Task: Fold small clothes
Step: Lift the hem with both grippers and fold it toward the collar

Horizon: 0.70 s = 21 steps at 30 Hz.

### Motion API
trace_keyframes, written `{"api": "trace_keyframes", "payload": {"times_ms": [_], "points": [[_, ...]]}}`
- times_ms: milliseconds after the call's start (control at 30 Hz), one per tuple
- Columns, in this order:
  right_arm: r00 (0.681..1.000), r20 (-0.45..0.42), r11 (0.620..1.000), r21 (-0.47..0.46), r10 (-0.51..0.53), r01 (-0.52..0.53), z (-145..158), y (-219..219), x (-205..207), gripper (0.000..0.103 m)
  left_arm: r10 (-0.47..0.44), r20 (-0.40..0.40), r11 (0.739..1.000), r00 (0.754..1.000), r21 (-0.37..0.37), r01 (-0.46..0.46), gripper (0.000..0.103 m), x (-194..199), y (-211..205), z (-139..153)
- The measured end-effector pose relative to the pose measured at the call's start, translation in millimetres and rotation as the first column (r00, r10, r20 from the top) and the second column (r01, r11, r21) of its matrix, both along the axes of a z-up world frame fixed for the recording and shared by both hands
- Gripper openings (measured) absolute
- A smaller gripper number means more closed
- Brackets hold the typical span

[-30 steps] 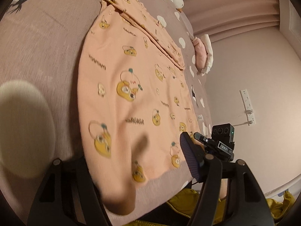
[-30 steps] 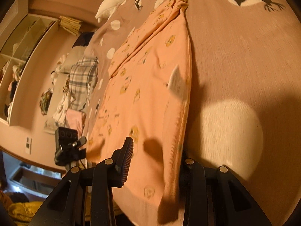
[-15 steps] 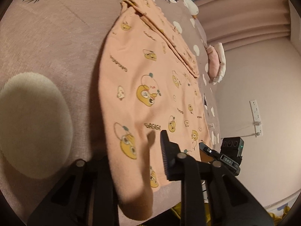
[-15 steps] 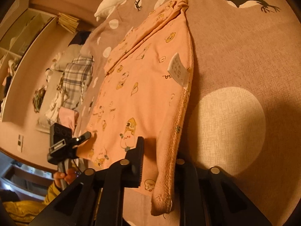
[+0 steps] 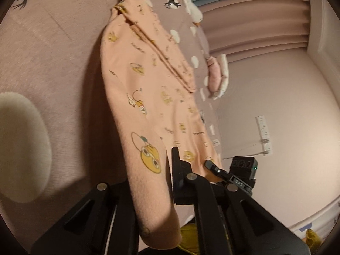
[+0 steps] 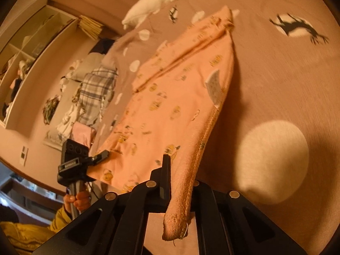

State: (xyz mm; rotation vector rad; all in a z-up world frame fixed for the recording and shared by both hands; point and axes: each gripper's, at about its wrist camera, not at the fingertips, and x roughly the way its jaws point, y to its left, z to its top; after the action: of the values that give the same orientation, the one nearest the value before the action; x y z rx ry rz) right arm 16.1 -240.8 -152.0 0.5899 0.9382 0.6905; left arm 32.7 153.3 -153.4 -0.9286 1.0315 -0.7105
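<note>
A small peach garment printed with yellow cartoon faces [image 5: 153, 97] lies stretched over a mauve bedspread [image 5: 53, 63]. My left gripper [image 5: 150, 182] is shut on the garment's near left corner, and the cloth hangs down between its jaws. My right gripper [image 6: 180, 182] is shut on the near right corner by the ribbed hem [image 6: 204, 146]. Both near corners are lifted off the bed while the far end [image 6: 223, 19] rests on it. A white care label [image 6: 213, 85] sticks out at the right edge.
The bedspread [image 6: 286, 74] has white spots and black animal prints. A white pillow [image 6: 157, 6] lies at the far end. Plaid clothes [image 6: 95, 89] and a pink item [image 6: 81, 133] lie beside the bed. A shelf unit [image 6: 27, 48] stands at the left wall.
Both grippers closed on the garment's near corners and lifted them, so the near half of the cloth rose off the bed and pulled taut toward me.
</note>
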Motion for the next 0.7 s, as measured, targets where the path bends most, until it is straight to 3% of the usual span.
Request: {"api": "trace_keyframes", "payload": {"times_ms": [200, 433, 700], "points": [[0.999, 0.052, 0.999, 0.040, -0.003, 0.001, 11, 2, 1, 0.006, 0.001, 0.033, 0.999, 0.999, -0.052, 0.000, 0.004, 3, 3, 9], [0.994, 0.107, 0.998, 0.061, -0.001, -0.006, 28, 11, 7, 0.006, -0.005, 0.077, 1.000, 0.997, 0.002, 0.005, 0.004, 11, -4, 28], [0.993, 0.116, 0.997, 0.065, 0.028, -0.035, 25, 20, 10, 0.006, -0.019, 0.045, 0.999, 0.999, 0.043, 0.017, 0.004, 18, -16, 21]]}}
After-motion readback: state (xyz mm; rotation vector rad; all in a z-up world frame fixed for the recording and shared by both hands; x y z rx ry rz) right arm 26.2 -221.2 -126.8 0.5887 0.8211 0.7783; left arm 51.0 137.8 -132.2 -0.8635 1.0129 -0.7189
